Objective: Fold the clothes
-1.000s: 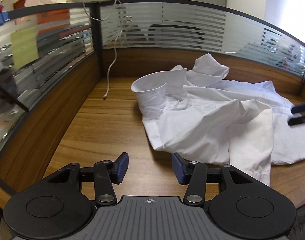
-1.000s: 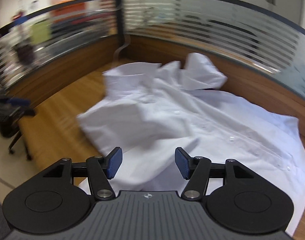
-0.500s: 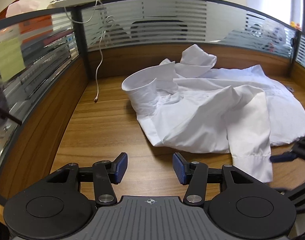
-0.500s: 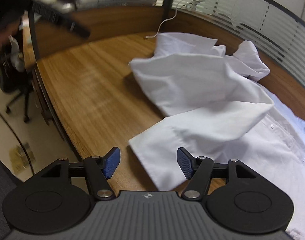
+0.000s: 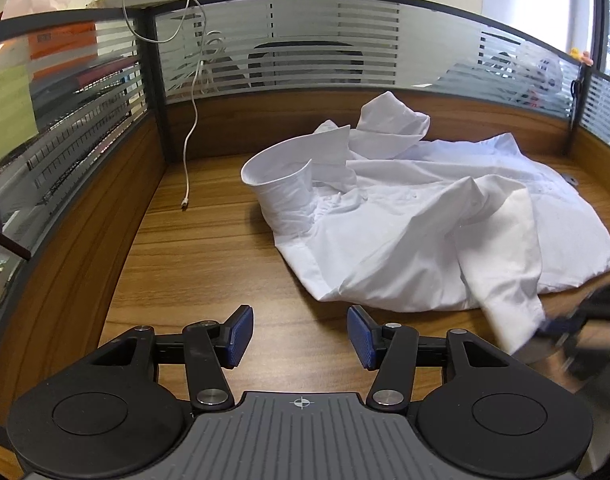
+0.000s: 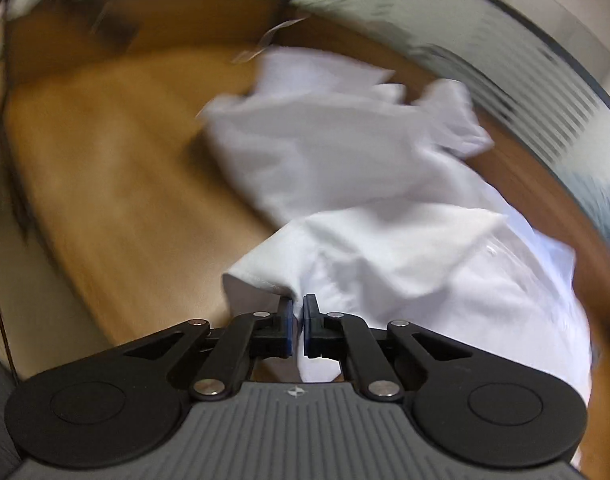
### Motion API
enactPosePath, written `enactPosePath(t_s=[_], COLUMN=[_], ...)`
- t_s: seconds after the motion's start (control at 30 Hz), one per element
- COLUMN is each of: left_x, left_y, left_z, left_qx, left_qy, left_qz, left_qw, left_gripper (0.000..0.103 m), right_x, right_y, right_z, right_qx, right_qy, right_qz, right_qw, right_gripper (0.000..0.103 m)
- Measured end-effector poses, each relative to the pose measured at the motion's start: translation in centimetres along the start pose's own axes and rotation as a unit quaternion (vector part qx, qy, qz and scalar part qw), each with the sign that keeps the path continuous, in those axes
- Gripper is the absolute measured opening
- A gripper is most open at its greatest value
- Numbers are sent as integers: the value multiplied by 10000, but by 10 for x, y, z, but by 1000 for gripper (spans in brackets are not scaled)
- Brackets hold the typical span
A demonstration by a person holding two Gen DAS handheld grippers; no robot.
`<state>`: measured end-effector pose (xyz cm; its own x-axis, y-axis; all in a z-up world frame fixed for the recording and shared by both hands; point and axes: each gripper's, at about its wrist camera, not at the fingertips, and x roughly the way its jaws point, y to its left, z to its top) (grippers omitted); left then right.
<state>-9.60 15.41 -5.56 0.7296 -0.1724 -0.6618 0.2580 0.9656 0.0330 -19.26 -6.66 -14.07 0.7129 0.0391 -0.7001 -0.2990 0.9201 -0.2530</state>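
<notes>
A crumpled white shirt (image 5: 405, 216) lies on the wooden desk (image 5: 209, 260), its collar standing up toward the back left. One sleeve (image 5: 505, 264) hangs over the front of the heap toward the desk's near edge. My left gripper (image 5: 299, 334) hovers open over bare wood just in front of the shirt, nothing between its blue pads. My right gripper (image 6: 298, 314) is shut on the cuff end of that shirt (image 6: 345, 184) sleeve (image 6: 385, 256), the cloth pinched between its pads. It shows blurred at the sleeve's end (image 5: 561, 324) in the left wrist view.
Glass partitions with wood panels (image 5: 305, 120) wall the desk at the back and left. A white cable (image 5: 191, 148) hangs down in the back left corner, its plug resting on the wood. The right wrist view is motion-blurred.
My right gripper came down to the sleeve's end and closed on it. The left gripper drifted slightly, staying open in front of the shirt.
</notes>
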Motion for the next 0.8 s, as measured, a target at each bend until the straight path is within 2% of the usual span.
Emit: enactPosePath(t_s=[0.13,0.3,0.47,0.63,0.8], left_x=[8,21,38,59,77], left_y=[1,-2,-23,-57,-86], left_z=[1,4,9,21,36], left_qx=[-85,-213,-30,4,-343], left_qy=[-25,-9,-41,-25,59], left_qz=[-18,-57,71,216,559], left_qw=[10000,9998,10000,9998,9978], left_gripper=[55,55,55,56,56], right_x=[-46,-86,-104,-97,-58], right_y=[-56,-124,-203,-286,-368], right_z=[36,83,125,162,180], right_qx=[704,842,1121,1105,1145], right_qy=[-416,-779,-1057,-1354,-1370], right_qz=[-82,-261,-200,-245,-219], right_qw=[9966,9931,9879,9843,9837], right_gripper=[5,4,4,4,3])
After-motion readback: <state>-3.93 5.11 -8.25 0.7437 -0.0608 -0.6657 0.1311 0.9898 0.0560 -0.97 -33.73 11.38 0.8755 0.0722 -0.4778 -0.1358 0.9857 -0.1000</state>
